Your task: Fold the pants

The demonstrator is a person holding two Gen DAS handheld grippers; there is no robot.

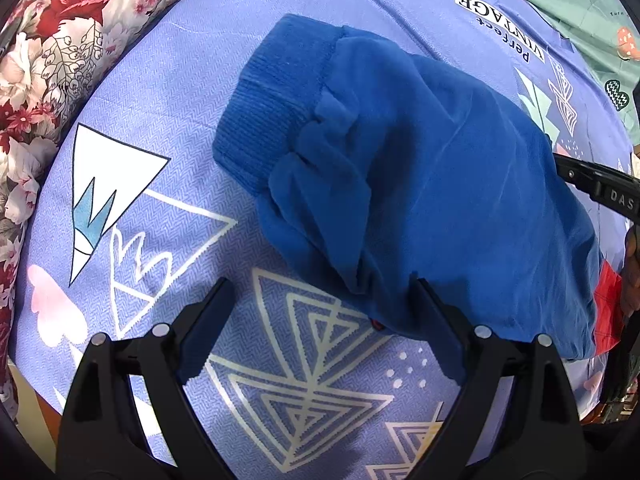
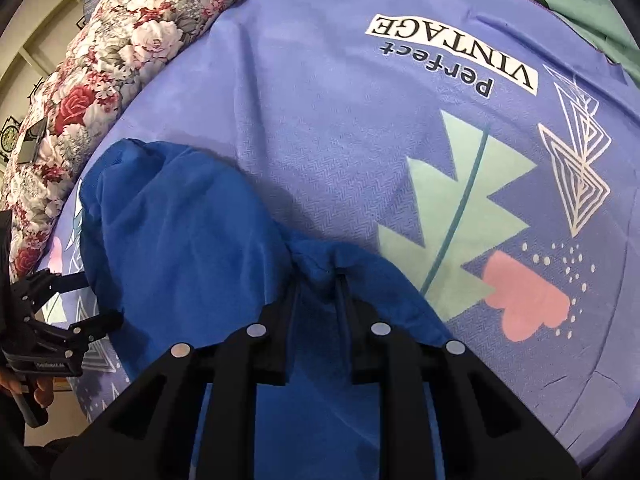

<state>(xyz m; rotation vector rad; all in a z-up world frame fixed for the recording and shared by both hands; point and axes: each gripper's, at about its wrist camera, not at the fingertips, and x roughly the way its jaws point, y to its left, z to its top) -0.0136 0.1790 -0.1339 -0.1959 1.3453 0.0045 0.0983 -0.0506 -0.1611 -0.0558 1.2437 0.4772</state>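
We have the blue pants (image 1: 420,168) lying bunched on the lilac printed bedsheet (image 1: 168,92), their ribbed cuff (image 1: 272,100) pointing toward the far left, near the floral quilt (image 1: 44,40) that borders the sheet. Our right gripper (image 2: 338,276) has its jaws drawn nearly together on a pinch of the blue cloth at the garment's right end, the fabric gathering into a small peak just ahead of the tips. Our left gripper (image 1: 320,304) stands wide open with nothing between its jaws; its right finger touches the near edge of the pants, while the left finger rests over bare sheet. We judge the step in hand to be carrying the pinched end over toward the cuff. To do it well, we should lift only enough to clear the pile, travel in a straight line along the leg, and use the open left gripper to pin or catch the near edge so the lower layer does not drag. The soft cloth looks liable to slump, so we should lay it down flat before letting go.
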